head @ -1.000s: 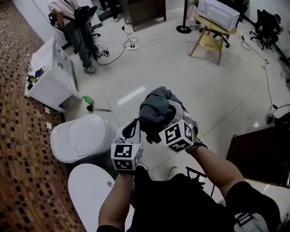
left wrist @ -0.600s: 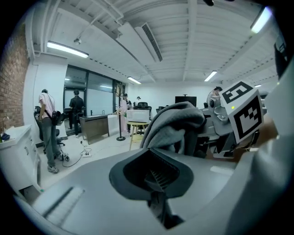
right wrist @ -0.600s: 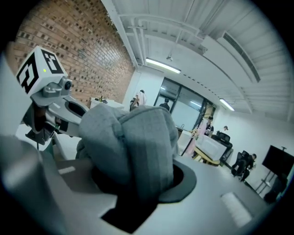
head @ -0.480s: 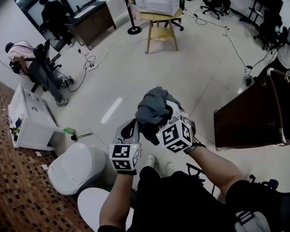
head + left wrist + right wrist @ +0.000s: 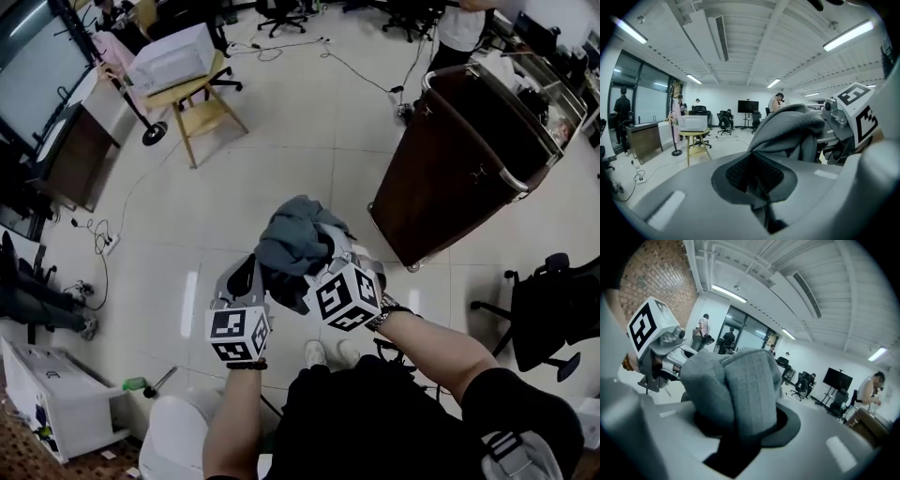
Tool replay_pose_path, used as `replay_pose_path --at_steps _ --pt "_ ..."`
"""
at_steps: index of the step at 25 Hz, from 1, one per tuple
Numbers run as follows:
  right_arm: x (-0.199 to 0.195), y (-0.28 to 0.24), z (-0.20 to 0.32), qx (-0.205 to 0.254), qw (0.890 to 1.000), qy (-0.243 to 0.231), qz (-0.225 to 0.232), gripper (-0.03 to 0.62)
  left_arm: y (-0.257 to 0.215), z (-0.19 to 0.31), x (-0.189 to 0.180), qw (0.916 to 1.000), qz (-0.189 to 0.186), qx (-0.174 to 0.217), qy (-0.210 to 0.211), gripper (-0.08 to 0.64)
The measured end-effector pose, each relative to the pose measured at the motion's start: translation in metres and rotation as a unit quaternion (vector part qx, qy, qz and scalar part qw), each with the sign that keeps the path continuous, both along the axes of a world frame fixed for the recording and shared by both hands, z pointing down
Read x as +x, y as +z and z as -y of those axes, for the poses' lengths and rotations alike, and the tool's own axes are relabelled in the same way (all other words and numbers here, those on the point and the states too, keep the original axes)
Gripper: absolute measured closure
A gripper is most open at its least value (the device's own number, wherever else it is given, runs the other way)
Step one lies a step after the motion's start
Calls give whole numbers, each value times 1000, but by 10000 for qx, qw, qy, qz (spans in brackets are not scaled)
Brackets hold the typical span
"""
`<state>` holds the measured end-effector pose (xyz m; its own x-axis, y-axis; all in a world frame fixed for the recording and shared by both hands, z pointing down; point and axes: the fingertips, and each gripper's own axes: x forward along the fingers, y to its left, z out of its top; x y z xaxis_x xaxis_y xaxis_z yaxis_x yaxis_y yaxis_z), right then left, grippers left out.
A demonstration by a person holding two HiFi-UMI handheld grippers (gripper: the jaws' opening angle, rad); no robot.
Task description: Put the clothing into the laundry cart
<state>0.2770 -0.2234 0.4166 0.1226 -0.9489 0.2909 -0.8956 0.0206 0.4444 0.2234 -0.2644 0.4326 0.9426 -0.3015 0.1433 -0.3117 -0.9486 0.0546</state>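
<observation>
carrying step: the left gripper point(image 5: 246, 274), jaws narrow, seems to pinch a dark fold of the bunched grey garment point(image 5: 295, 239) that the right gripper point(image 5: 339, 264) clamps, so next both should swing far right over the open brown laundry cart point(image 5: 441, 187) and let go.

So the clothing point(image 5: 298, 246) sits bunched between the left gripper point(image 5: 251, 274) and right gripper point(image 5: 345, 251), with the cart point(image 5: 459, 159) ahead on the right and a chair point(image 5: 208, 111) carrying a box point(image 5: 173, 58) way off front-left.
</observation>
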Motion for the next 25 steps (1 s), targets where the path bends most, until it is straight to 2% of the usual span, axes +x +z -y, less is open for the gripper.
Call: replay_pose_path --at_steps 5,12,21,25 --pt "15 -27 -36 103 9972 741 -1 440 -29 -23 22 9973 -120 75 722 557" --pt "45 -40 -92 306 9852 1687 -16 440 -39 -66 61 9862 -205 238 1624 557" --pt "50 -92 -153 508 9601 2749 -2 440 -87 -114 77 9639 -277 354 2625 557" --pt "48 -106 -171 539 9509 3049 -56 440 -98 -130 81 9545 -344 358 2941 557"
